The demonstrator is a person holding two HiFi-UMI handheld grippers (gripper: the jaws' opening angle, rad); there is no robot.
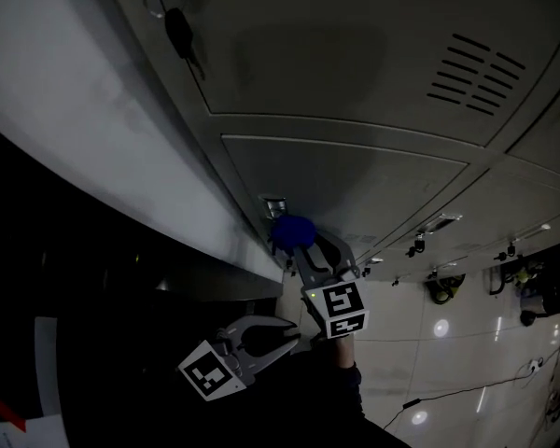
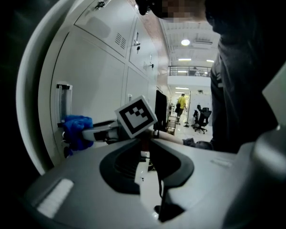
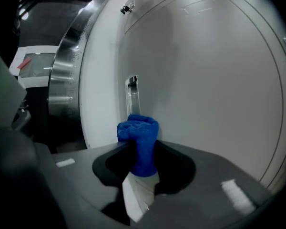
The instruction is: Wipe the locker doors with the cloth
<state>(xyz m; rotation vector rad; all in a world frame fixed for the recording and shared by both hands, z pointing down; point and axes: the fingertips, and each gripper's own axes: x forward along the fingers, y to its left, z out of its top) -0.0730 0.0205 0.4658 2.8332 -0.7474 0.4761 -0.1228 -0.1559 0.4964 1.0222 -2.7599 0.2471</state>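
Observation:
A bunched blue cloth (image 1: 291,231) is pinched in my right gripper (image 1: 300,246), which is shut on it. The cloth (image 3: 139,132) is pressed near a narrow recessed handle (image 3: 132,95) on the left side of a grey locker door (image 3: 205,80). The head view places the same door (image 1: 355,180) in the lower row of lockers. My left gripper (image 1: 292,336) hangs below and behind the right one, away from the lockers, jaws together with nothing in them. The left gripper view (image 2: 145,149) looks over the cloth (image 2: 77,130) and the right gripper's marker cube (image 2: 136,116).
A rounded pale column (image 1: 93,138) borders the lockers on the left. The upper door has vent slots (image 1: 476,73). Keys hang from locks (image 1: 418,245) on the neighbouring doors. A glossy tiled floor (image 1: 448,343) lies below. Far down the hall are a person (image 2: 182,101) and office chairs (image 2: 201,118).

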